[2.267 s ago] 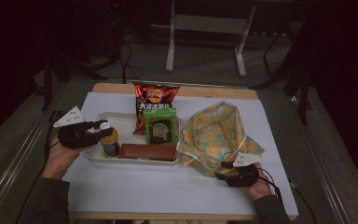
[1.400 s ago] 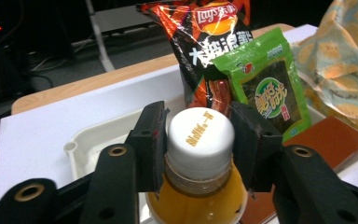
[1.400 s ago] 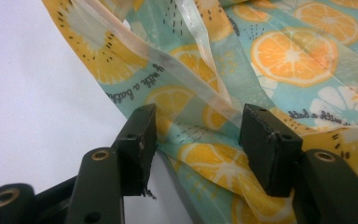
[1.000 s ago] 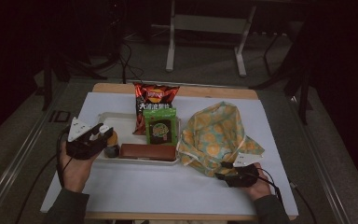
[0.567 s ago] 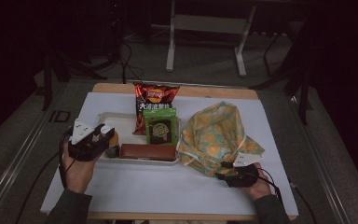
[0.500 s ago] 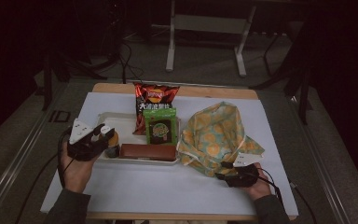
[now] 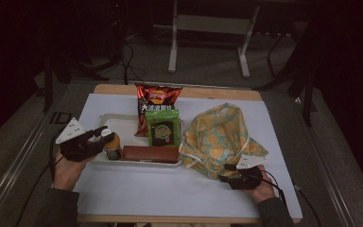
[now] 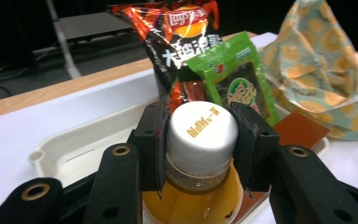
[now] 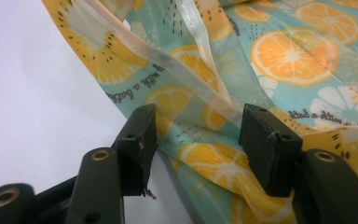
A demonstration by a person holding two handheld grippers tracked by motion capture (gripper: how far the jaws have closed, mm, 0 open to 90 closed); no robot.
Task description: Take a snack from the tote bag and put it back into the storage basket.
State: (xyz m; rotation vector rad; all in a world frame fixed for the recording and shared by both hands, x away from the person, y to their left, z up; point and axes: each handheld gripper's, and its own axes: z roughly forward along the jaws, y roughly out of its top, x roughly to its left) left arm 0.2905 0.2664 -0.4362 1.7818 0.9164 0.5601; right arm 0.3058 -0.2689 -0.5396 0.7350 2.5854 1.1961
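Observation:
A clear bottle of amber liquid with a white cap [image 7: 112,147] [image 8: 200,140] stands at the front left corner of the white tray [image 7: 118,122]. My left gripper [image 7: 106,138] [image 8: 198,135] reaches in from the left, and both pads press on the sides of the cap. An orange-print cloth bag [image 7: 217,137] [image 9: 279,51] lies crumpled on the right of the table. At the bag's near edge my right gripper [image 7: 223,173] [image 9: 196,135] is open, with the bag's hem lying between the spread jaws, untouched by the pads.
On the tray a red chips bag [image 7: 158,97] [image 8: 182,32] leans at the back with a green snack packet [image 7: 163,127] [image 8: 237,74] in front of it. A flat brown packet [image 7: 150,153] lies along the tray's front rim. White sheet [image 7: 170,189] covers the table.
My left hand has shifted a little beside the tray, its forearm now coming in from the front edge instead of the left, with the gripper staying at the bottle. The right hand has not moved.

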